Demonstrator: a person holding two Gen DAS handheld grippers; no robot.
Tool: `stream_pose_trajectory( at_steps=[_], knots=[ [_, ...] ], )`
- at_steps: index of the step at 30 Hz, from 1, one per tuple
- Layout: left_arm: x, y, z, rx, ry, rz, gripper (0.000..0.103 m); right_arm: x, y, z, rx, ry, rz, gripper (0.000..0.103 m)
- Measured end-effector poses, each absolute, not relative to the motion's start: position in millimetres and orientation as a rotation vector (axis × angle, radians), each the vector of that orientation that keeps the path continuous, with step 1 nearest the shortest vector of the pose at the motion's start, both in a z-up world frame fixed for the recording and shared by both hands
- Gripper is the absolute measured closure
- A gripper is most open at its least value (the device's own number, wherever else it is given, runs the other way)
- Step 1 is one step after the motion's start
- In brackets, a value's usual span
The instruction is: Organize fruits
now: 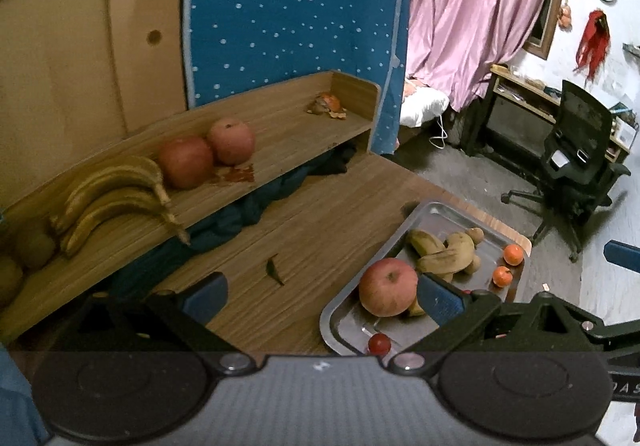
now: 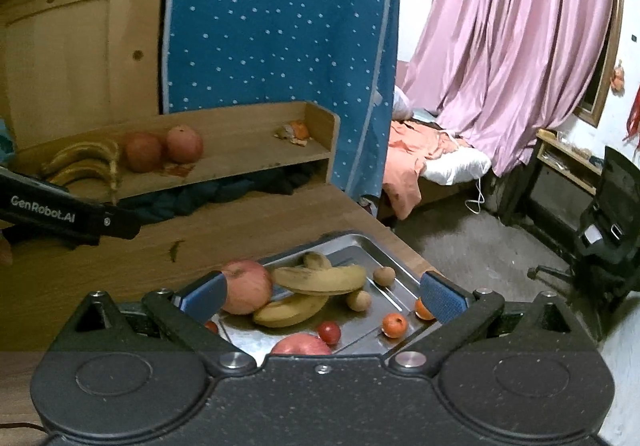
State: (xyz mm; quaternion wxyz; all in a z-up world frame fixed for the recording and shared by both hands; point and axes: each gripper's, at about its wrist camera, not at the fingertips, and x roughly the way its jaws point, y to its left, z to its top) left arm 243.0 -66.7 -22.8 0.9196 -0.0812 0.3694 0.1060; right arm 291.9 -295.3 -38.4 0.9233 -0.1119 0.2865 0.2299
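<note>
Four apples (image 2: 245, 286), two tray bananas (image 2: 320, 279), one tray (image 2: 352, 242).

Dim bedroom corner
Pink curtain (image 2: 520, 58) far right; dotted blue cloth (image 2: 280, 46) centre; black office chair (image 1: 576, 162) on grey floor.

A pink curtain (image 1: 476, 6) hangs behind a black office chair (image 1: 576, 154).

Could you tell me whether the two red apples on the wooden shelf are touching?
Touching. In the left wrist view the darker red apple and the paler apple press together with no gap on the wooden shelf.
</note>
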Motion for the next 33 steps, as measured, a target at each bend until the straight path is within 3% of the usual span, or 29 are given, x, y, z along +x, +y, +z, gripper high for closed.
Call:
stream_pose_trajectory(
  at_steps=[14, 33],
  knots=[
    [182.0, -73.7, -0.8, -0.153, 0.71, 0.363, 0.0, 242.6, -303.3, -20.7, -0.182, 0.505, 0.498, 0.001],
    [43.9, -70.9, 35.3, -0.169, 0.626, 0.478, 0.0, 136.7, -287.2, 3.9, -0.113, 0.438, 0.556, 0.001]
  ],
)
